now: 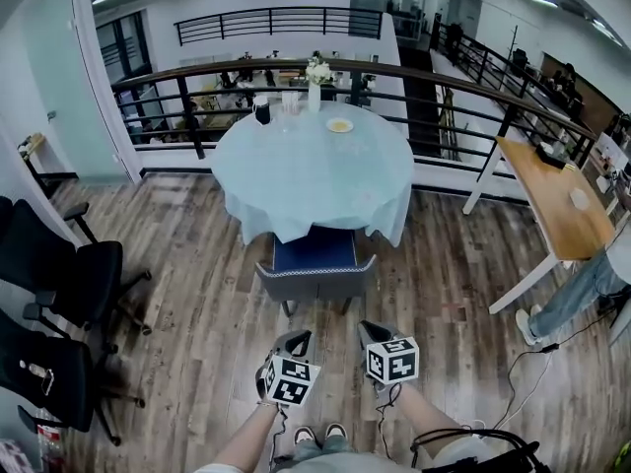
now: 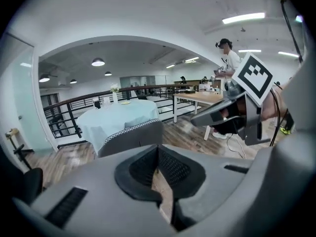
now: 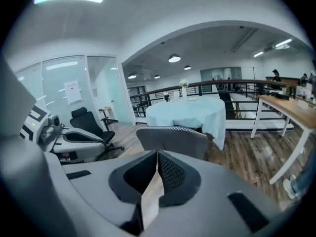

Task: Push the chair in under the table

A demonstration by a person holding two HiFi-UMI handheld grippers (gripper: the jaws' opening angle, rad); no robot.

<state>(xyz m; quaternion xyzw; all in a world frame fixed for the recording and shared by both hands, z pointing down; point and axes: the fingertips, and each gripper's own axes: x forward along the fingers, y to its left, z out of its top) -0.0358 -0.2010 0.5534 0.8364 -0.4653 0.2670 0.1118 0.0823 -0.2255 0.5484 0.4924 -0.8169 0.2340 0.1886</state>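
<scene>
A chair [image 1: 315, 269] with a blue seat and a grey back stands at the near side of the round table [image 1: 314, 170], which has a pale blue cloth. The seat reaches partly under the cloth. My left gripper [image 1: 299, 341] and right gripper [image 1: 373, 331] hover side by side above the wood floor, a short way behind the chair's back and apart from it. Both are shut with nothing between the jaws. The chair back [image 2: 131, 137] lies ahead in the left gripper view, and the chair back [image 3: 173, 139] also shows in the right gripper view.
Black office chairs [image 1: 59, 274] stand at the left. A wooden desk [image 1: 552, 200] with a person [image 1: 592, 284] beside it is at the right. A black railing [image 1: 296, 77] runs behind the table. A vase of flowers [image 1: 317, 77] and a plate [image 1: 340, 125] sit on the cloth. Cables [image 1: 523, 363] lie on the floor.
</scene>
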